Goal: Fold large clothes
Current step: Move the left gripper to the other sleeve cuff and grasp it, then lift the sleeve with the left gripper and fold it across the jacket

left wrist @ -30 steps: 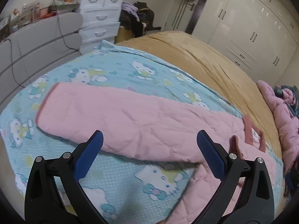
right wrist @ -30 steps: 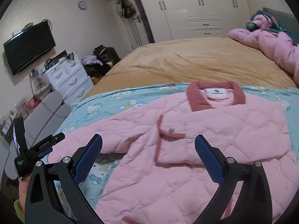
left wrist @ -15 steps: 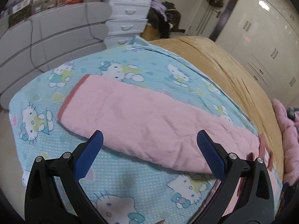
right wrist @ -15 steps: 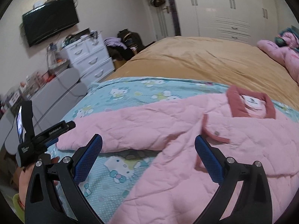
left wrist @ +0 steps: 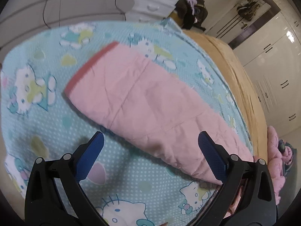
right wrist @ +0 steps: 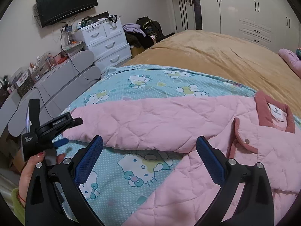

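Note:
A pink quilted jacket lies spread on a turquoise cartoon-print sheet. Its darker pink collar is at the right. One sleeve stretches out to the left and ends in a darker cuff. My left gripper hovers open over the sleeve's near edge, nothing between its blue pads. It also shows in the right wrist view as the left gripper, held by a hand near the cuff end. My right gripper is open above the sheet between sleeve and jacket body.
The sheet covers part of a bed with a tan blanket. A grey low unit and white drawers stand beyond the bed's left edge. White wardrobes line the far wall. Another pink garment lies at the right.
My left gripper has moved left along the sleeve toward the cuff and come lower. The right gripper has swung left, from over the jacket front to the armpit area. Both stay open.

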Demonstrator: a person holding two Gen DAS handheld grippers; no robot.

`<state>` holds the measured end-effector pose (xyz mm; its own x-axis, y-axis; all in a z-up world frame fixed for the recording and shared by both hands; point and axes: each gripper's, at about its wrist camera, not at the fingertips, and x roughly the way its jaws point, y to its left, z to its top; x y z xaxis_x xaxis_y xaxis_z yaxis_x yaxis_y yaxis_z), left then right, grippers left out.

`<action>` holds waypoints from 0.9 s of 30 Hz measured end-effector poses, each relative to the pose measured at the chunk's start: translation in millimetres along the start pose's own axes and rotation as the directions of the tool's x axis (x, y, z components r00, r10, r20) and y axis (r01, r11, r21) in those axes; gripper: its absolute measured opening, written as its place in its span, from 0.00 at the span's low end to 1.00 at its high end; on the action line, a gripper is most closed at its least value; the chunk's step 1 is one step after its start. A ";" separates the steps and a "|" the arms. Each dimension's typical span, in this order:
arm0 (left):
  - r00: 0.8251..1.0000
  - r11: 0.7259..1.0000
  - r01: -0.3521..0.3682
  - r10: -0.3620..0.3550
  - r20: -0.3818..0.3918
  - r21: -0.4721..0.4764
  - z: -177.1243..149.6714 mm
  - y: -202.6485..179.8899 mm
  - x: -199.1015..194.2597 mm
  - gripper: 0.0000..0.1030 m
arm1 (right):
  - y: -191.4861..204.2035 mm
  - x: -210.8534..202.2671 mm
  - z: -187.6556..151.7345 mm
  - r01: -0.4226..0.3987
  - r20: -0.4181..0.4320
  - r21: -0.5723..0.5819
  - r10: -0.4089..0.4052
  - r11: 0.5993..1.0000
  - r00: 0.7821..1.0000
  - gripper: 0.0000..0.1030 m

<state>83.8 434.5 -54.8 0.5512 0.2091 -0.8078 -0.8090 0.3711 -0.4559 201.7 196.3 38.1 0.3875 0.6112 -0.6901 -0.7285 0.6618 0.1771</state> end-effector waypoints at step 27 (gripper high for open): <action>0.917 0.950 0.298 -0.312 0.248 0.093 -2.8 -51.7 -22.9 0.15 | -123.6 -43.5 -61.9 0.094 -0.006 0.288 -0.096 0.953 0.995 0.96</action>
<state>112.4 407.9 -13.8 0.8084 0.3007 -0.5061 -0.5856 0.4992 -0.6387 239.9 61.1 2.8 0.4525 0.5423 -0.7080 -0.4954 0.8130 0.3061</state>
